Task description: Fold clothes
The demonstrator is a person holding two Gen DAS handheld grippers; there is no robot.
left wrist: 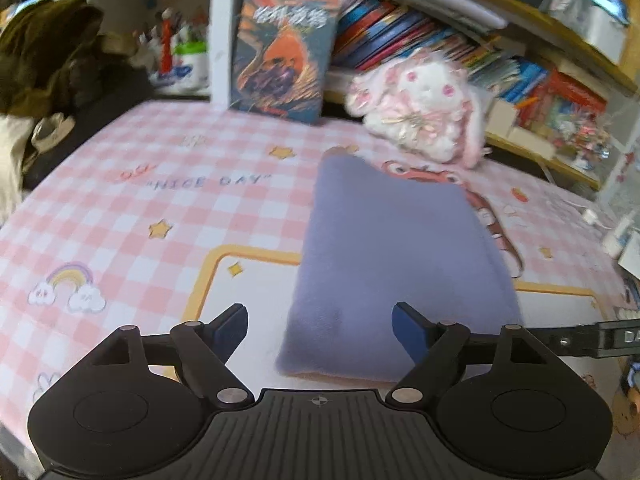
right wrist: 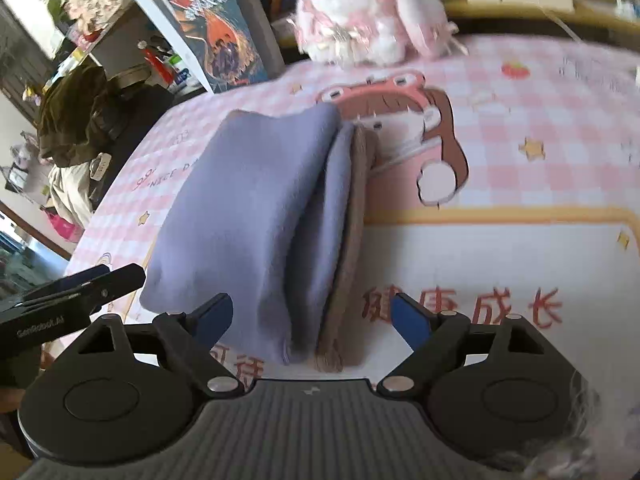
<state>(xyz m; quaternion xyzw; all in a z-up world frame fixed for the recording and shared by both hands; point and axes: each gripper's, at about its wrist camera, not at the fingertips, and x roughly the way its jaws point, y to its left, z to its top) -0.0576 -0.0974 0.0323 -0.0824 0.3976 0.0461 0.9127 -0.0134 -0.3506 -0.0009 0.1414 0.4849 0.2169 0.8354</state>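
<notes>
A folded lavender garment (left wrist: 392, 256) lies on the pink checked table mat (left wrist: 160, 184). In the right wrist view the garment (right wrist: 248, 216) shows stacked purple layers with a beige-brown layer (right wrist: 356, 216) along its right edge. My left gripper (left wrist: 320, 324) is open and empty, its jaws spread just before the garment's near edge. My right gripper (right wrist: 312, 316) is open and empty, its jaws either side of the garment's near end. The left gripper's body (right wrist: 72, 292) shows at the left of the right wrist view.
A white and pink plush rabbit (left wrist: 420, 108) sits at the back of the table, next to an upright book (left wrist: 284, 52). Shelves of books (left wrist: 440, 44) stand behind. Dark clothes (left wrist: 48, 64) hang at the left. The table's left edge (right wrist: 120, 184) drops off.
</notes>
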